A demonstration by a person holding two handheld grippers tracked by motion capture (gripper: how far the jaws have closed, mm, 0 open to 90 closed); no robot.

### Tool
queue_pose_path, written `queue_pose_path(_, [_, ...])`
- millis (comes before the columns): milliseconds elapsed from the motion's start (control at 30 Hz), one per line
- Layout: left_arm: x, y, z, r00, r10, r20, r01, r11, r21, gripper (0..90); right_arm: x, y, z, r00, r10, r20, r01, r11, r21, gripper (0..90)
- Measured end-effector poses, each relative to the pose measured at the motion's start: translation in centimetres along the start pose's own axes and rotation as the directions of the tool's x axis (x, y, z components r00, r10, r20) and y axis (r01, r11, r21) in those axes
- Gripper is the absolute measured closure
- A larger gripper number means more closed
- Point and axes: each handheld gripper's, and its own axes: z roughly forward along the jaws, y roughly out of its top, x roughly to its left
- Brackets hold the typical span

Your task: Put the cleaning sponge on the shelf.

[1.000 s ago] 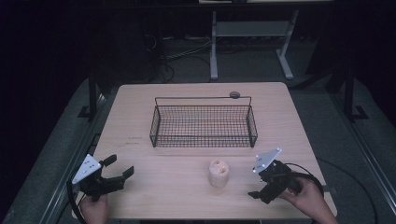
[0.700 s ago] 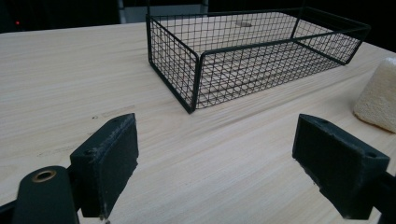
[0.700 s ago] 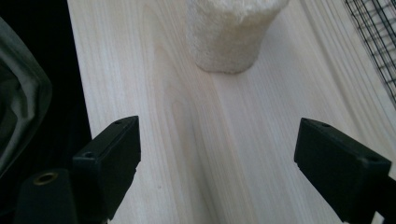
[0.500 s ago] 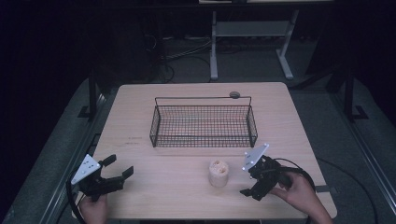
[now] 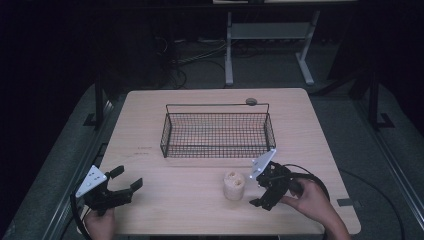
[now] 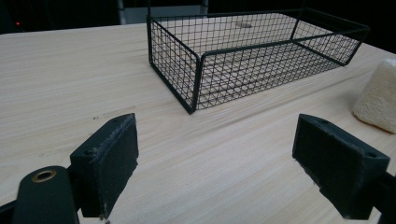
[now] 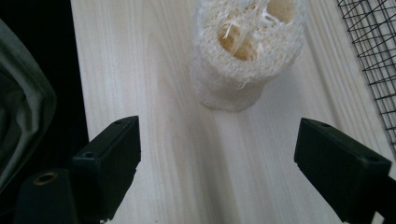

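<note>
A pale loofah piece stands upright on the wooden table, in front of the black wire basket. My right gripper is open just to its right, jaws aimed at it; the right gripper view has the loofah ahead of the open gripper, a short gap off. My left gripper rests open near the table's front left corner. In the left gripper view the basket lies ahead and the loofah's edge sits at the far right, beyond the open gripper.
A small round disc lies on the table behind the basket. The basket looks empty. The table's front edge is close behind both hands. Cables and a metal stand are on the dark floor beyond.
My right gripper has moved left and slightly forward toward the loofah, closing the gap. The left gripper has stayed put.
</note>
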Motion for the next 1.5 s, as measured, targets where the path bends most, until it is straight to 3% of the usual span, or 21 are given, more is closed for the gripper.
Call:
queue_pose_path(833, [0.3, 0.0, -0.2, 1.0000, -0.006, -0.002, 0.006, 1.0000, -0.006, 13.8, -2.2, 3.3, 1.5, 0.9991, -0.003, -0.042, 0.005, 1.000, 0.030, 14.0])
queue_pose_path(1500, [0.2, 0.0, -0.4, 1.0000, -0.002, -0.001, 0.002, 1.0000, -0.007, 13.8, -2.2, 4.6, 2.9, 0.9989, -0.012, -0.045, 0.014, 0.998, 0.060, 14.4])
